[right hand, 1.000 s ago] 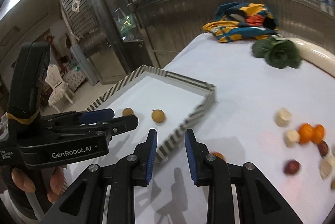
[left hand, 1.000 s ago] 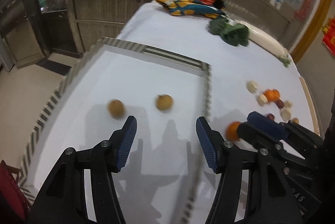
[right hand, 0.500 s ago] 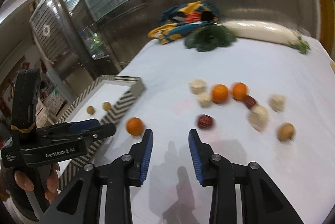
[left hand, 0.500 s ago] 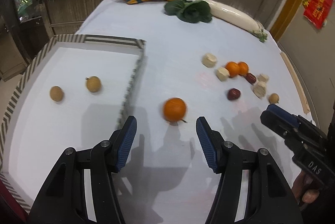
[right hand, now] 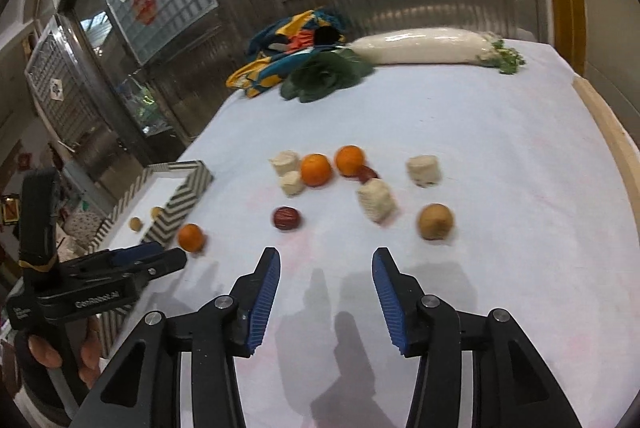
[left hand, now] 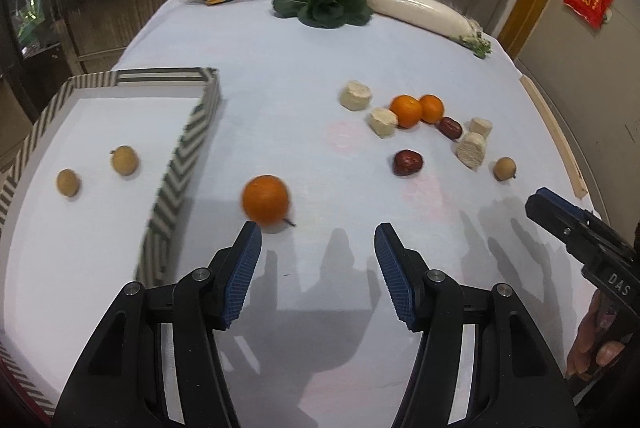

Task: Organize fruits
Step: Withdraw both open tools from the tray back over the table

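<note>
Both my tools are released: my left tool [left hand: 318,242] has an orange [left hand: 265,199] just ahead of its left finger, my right tool [right hand: 325,270] faces a date [right hand: 286,218].

Each view looks forward and down along its own two fingers at the white table [left hand: 280,68], from low and close. The left wrist view faces the striped tray [left hand: 188,148] at its left edge, with an orange [left hand: 265,199] just ahead. The right wrist view sits further right — the same tray [right hand: 180,204] is small at its left. Both share the orange [right hand: 191,237], the scattered fruit and the greens [left hand: 324,4] at upper centre — and each shows the other gripper at its edge.
</note>
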Motion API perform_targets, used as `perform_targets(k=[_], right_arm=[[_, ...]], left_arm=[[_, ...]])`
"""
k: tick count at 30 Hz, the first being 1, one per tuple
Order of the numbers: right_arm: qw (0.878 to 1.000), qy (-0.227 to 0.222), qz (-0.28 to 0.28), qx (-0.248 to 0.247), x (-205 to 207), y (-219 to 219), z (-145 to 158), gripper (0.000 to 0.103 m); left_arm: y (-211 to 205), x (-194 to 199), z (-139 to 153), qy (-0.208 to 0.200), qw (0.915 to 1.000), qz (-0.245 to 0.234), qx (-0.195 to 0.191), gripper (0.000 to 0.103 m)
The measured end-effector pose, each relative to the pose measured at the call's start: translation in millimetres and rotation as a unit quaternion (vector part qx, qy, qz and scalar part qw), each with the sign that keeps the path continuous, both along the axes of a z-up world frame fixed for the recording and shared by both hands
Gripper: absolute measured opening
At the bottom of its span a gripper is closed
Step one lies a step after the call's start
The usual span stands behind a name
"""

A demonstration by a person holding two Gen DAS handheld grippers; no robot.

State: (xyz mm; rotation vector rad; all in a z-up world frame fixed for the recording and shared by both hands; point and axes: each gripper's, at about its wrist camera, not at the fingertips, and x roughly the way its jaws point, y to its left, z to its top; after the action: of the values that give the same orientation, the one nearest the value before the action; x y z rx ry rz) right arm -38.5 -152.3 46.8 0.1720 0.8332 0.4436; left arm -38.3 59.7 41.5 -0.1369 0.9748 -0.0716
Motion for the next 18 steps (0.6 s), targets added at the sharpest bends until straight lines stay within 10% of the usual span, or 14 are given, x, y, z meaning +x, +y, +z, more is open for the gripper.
perform_targets(k=[18], right_arm=[[0.999,-0.009,-0.025,-0.031,9,-19,-14,0.046]], left_arm=[[-49,15,-10,-0.017,0.9990,-0.032,0.026,0.059]])
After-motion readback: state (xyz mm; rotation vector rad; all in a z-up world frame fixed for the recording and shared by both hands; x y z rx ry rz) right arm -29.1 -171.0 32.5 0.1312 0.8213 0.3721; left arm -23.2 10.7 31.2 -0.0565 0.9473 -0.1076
